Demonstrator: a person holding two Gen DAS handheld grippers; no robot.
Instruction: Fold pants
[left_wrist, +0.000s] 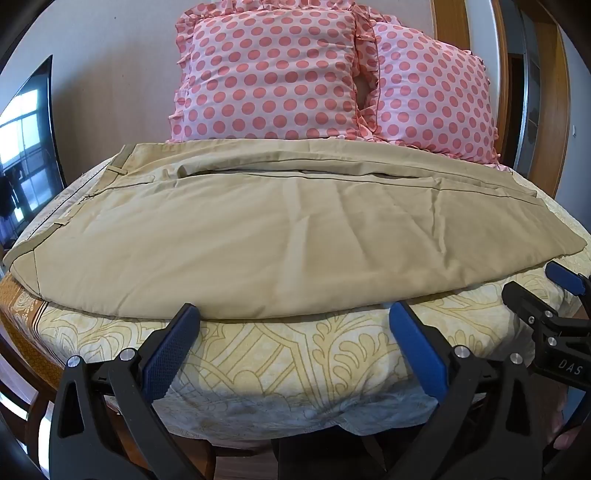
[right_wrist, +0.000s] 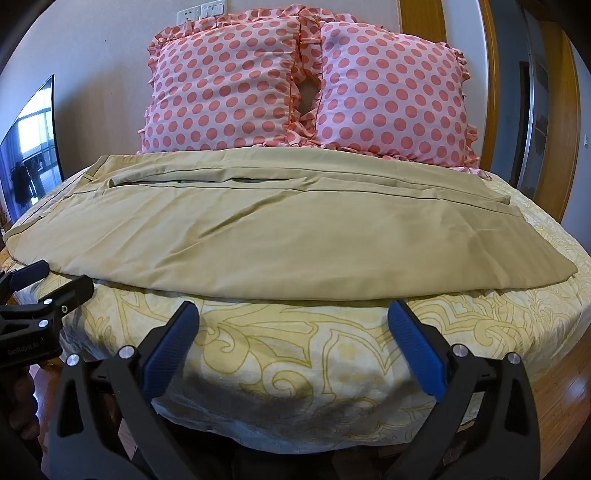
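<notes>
Pants (left_wrist: 258, 229), khaki, lie spread lengthwise across the bed (left_wrist: 295, 354), filling the centre band of both views; the waistband with belt loops sits at the left of the frame and the leg hems at the right. One leg appears already laid over the other, with the long seams running left to right. Judged from this lay, the garment is halved along its length and set square to the near edge so that both ends can be reached at once.

Left tongs (left_wrist: 295, 317) stand wide apart at the lower centre of the left wrist view, empty, their tips just short of the near fold of the cloth. Right tongs (right_wrist: 293, 314) are likewise spread wide and empty in the lower centre of their own view, close to the hem edge. Neither is seen touching fabric. Each tool also shows at the edge of the other's view.

Two pink polka-dot pillows (left_wrist: 332, 74) are propped behind the garment in the upper centre, clear of the working area. A television (left_wrist: 26, 147) occupies the left edge.

Legible writing: "DAS" on the right tool body, lower right of the left wrist view; "GeoRobot.AI", partly legible, on the left tool body at the left edge of the right wrist view.
</notes>
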